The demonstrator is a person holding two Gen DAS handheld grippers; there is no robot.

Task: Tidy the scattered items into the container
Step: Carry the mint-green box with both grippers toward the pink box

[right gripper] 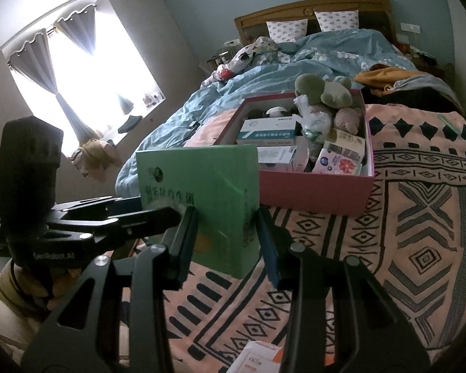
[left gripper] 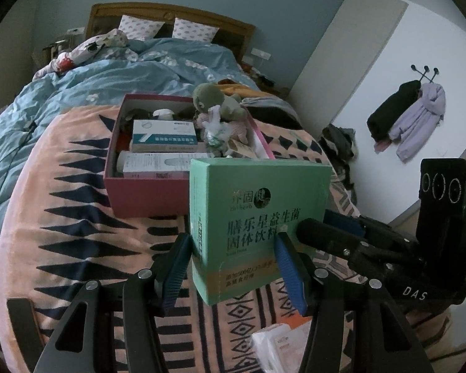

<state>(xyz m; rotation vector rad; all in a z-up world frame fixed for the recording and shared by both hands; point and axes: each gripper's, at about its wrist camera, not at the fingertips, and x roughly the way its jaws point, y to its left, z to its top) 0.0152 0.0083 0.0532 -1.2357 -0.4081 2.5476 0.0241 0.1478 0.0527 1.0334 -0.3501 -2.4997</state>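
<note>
Grippers: left gripper (left gripper: 233, 264) & right gripper (right gripper: 226, 239) angled down, jaws both pinching green box (left gripper: 258, 217) before pink container (left gripper: 146, 192).

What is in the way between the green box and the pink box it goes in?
Nothing visible. The green box, held by both grippers, has only bare blanket between it and the pink box, though that is already nearly full.

A green carton (left gripper: 258, 217) with dark lettering and an orange band. A pink box (right gripper: 313, 191). A peach blanket (right gripper: 419, 217) with dark geometric diamonds and zigzags. A light blue duvet (left gripper: 133, 65) scattered with white flowers. White pillows (left gripper: 139, 26) with small dots.
</note>
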